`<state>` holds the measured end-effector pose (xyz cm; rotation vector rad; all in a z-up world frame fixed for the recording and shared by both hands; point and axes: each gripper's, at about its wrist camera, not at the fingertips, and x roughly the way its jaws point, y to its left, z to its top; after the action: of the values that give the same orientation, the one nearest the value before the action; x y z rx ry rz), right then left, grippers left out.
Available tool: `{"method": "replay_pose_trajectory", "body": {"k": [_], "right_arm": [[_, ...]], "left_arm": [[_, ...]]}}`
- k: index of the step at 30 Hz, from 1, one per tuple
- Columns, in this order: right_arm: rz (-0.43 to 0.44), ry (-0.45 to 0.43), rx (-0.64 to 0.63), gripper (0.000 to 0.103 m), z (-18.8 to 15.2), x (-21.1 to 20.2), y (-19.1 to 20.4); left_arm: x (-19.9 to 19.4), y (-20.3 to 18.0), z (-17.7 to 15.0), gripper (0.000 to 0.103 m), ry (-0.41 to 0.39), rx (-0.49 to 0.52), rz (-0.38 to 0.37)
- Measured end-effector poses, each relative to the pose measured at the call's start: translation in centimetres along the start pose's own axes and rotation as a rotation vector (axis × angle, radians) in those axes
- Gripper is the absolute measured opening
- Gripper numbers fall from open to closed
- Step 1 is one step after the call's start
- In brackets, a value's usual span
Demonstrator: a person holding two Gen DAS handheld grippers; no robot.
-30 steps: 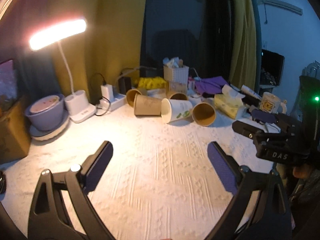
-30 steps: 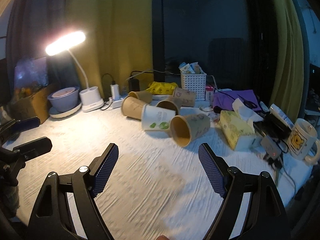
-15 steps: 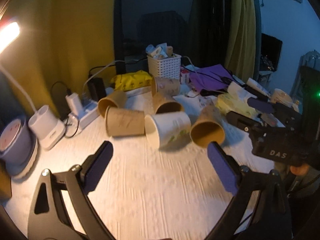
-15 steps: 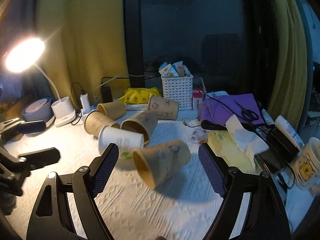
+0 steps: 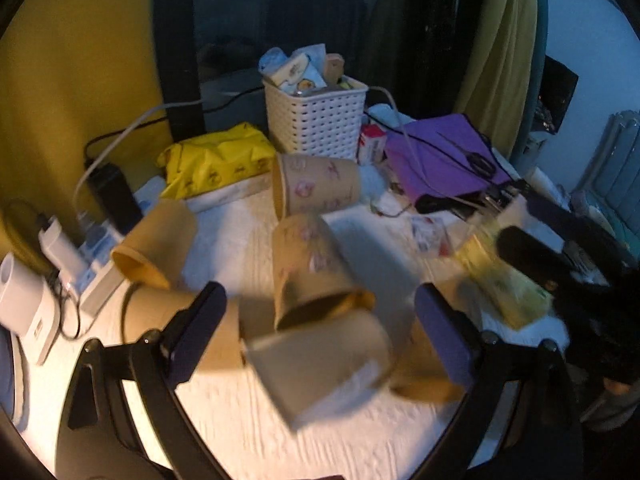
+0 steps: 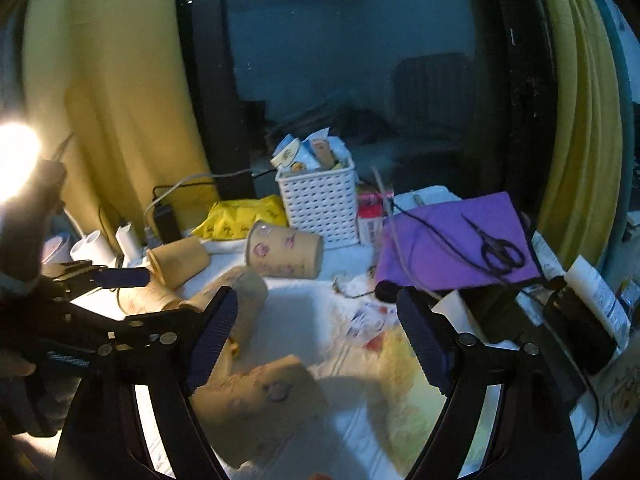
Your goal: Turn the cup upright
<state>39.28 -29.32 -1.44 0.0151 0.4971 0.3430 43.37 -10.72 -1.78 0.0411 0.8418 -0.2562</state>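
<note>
Several paper cups lie on their sides on the white cloth. In the left wrist view a pale cup [image 5: 320, 364] lies low between the open fingers of my left gripper [image 5: 320, 324], with a patterned brown cup [image 5: 308, 268] just behind it and another [image 5: 316, 186] farther back. In the right wrist view my right gripper [image 6: 316, 340] is open over a patterned brown cup [image 6: 260, 400] lying at its lower left. Another patterned cup [image 6: 282, 250] lies beyond. My left gripper shows at the left edge there [image 6: 100, 280].
A white basket [image 5: 318, 120] of packets, a yellow pack [image 5: 216, 160], a purple folder [image 6: 452, 240] with scissors [image 6: 496, 250], a yellow tissue box [image 5: 500, 276], chargers and cables [image 5: 80, 248] crowd the back and right. A lamp glares at the left [image 6: 16, 160].
Both grippers have moved forward and down toward the cluster of cups, which now lie much closer, between the fingers. Both stay open. The cups have not moved.
</note>
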Motion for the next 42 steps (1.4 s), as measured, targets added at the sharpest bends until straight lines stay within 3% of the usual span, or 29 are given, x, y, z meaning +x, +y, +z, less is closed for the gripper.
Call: {"method": "replay_pose_trajectory", "body": {"k": [11, 13, 18, 23, 28, 36, 42], "right_arm": [[0.014, 0.013, 0.011, 0.085, 0.3, 1.2, -0.9], [0.014, 0.01, 0.016, 0.085, 0.3, 1.1, -1.0], [0.009, 0.002, 0.018, 0.085, 0.4, 0.8, -1.3], [0.002, -0.01, 0.011, 0.085, 0.6, 0.0, -1.3], [-0.019, -0.035, -0.002, 0.085, 1.1, -1.3, -0.9], [-0.05, -0.085, -0.032, 0.085, 1.8, -5.3, 0.4], [-0.047, -0.113, -0.082, 0.085, 1.5, -8.8, 2.9]], "left_arm": [[5.2, -0.2, 1.6, 0.095, 0.156, -0.037, 0.026], [6.0, -0.2, 1.7, 0.083, 0.182, -0.04, 0.022], [7.2, -0.3, 1.6, 0.066, 0.22, -0.042, 0.012], [7.2, -0.2, 1.9, 0.064, 0.207, -0.053, -0.016], [5.4, -0.4, 2.8, 0.064, 0.166, -0.042, -0.054], [-1.1, -0.6, 3.9, 0.064, 0.052, 0.0, -0.118], [-7.0, -0.6, 1.8, 0.064, -0.004, 0.054, -0.151]]}}
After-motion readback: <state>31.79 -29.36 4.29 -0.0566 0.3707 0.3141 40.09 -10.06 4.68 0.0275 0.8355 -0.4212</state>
